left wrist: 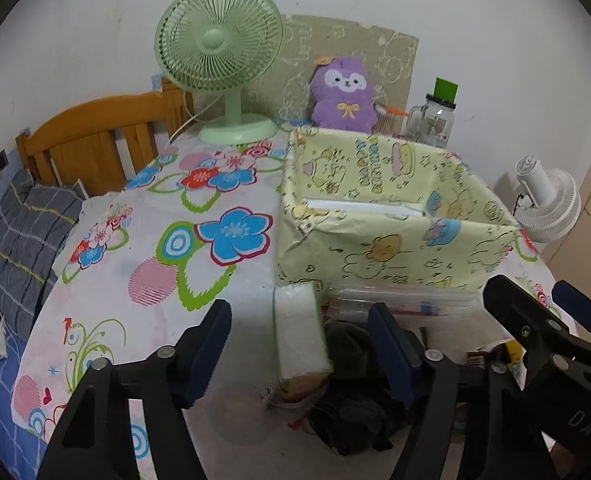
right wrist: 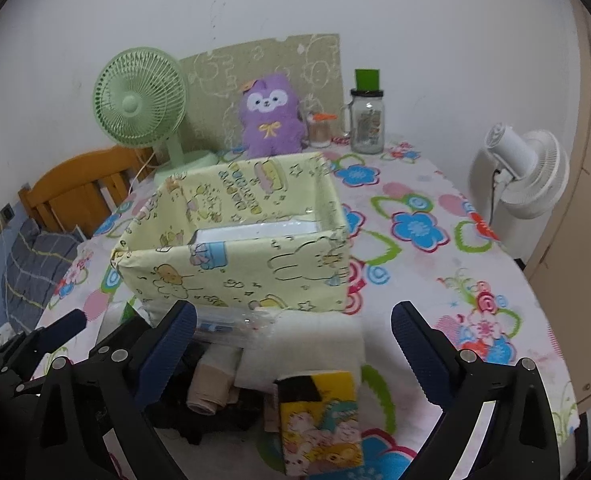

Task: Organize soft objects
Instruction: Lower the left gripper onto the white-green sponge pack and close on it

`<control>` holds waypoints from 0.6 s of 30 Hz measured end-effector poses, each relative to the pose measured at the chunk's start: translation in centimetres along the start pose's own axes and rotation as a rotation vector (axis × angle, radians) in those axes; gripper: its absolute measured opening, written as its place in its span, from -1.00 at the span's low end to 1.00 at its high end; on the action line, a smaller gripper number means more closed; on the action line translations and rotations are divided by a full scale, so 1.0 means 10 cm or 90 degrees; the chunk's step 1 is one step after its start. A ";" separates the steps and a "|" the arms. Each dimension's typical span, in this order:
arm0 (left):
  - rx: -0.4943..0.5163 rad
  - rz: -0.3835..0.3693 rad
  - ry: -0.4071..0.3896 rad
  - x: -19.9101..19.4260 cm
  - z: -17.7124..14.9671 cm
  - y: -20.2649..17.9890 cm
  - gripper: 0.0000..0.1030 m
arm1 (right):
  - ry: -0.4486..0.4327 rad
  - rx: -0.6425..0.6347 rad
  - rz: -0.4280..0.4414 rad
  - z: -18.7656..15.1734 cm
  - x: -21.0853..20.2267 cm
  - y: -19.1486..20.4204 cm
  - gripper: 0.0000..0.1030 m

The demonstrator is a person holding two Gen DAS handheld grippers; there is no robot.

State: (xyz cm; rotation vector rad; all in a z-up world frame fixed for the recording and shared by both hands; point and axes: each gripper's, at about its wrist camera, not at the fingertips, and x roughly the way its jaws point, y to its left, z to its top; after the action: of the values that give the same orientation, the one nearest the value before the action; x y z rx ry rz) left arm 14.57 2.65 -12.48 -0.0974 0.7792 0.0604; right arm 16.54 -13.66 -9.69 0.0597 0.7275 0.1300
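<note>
A yellow cartoon-print box (left wrist: pixel 391 216) (right wrist: pixel 235 236) stands open on the flowered table. In front of it lies a pile: a white sponge block (left wrist: pixel 299 332), dark cloth (left wrist: pixel 347 400), a clear plastic pouch (left wrist: pixel 399 300) (right wrist: pixel 231 322), a beige roll (right wrist: pixel 211 388), white padding (right wrist: pixel 307 352) and a yellow cartoon tissue pack (right wrist: pixel 319 424). My left gripper (left wrist: pixel 299 352) is open, its fingers on either side of the sponge block. My right gripper (right wrist: pixel 293 350) is open above the tissue pack and padding; it shows at the right in the left wrist view (left wrist: pixel 543 304).
A green fan (left wrist: pixel 219 60) (right wrist: pixel 139 100), a purple plush (left wrist: pixel 343 92) (right wrist: pixel 271 116) and a glass jar (left wrist: pixel 439 116) (right wrist: pixel 367 120) stand at the table's back edge. A white fan (right wrist: pixel 523 176) stands right of the table. A wooden bed head (left wrist: pixel 95 140) and pillow are left.
</note>
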 end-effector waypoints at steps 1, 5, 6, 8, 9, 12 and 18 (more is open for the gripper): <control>0.001 0.000 0.006 0.03 0.00 0.01 0.30 | 0.004 -0.004 0.002 0.00 0.04 0.03 0.92; 0.003 -0.009 0.013 0.10 0.00 0.03 0.15 | 0.025 -0.004 0.015 0.01 0.17 0.11 0.83; 0.005 -0.010 0.014 0.10 0.00 0.03 0.07 | 0.030 -0.002 0.017 0.01 0.20 0.11 0.82; 0.010 -0.017 0.015 0.12 0.01 0.02 -0.05 | 0.038 0.001 0.021 0.01 0.24 0.13 0.74; 0.012 -0.021 0.016 0.12 0.01 0.01 -0.08 | 0.043 0.002 0.026 0.01 0.27 0.14 0.72; 0.017 -0.028 0.018 0.14 0.01 0.01 -0.15 | 0.059 0.007 0.039 0.01 0.34 0.17 0.55; 0.024 -0.041 0.024 0.17 0.03 -0.02 -0.41 | 0.078 0.018 0.063 0.02 0.43 0.23 -0.07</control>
State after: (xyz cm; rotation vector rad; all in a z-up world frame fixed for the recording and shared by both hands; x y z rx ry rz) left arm 15.99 2.54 -13.41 -0.0883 0.8138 -0.0177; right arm 19.58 -10.82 -12.13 0.1158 0.8496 0.2198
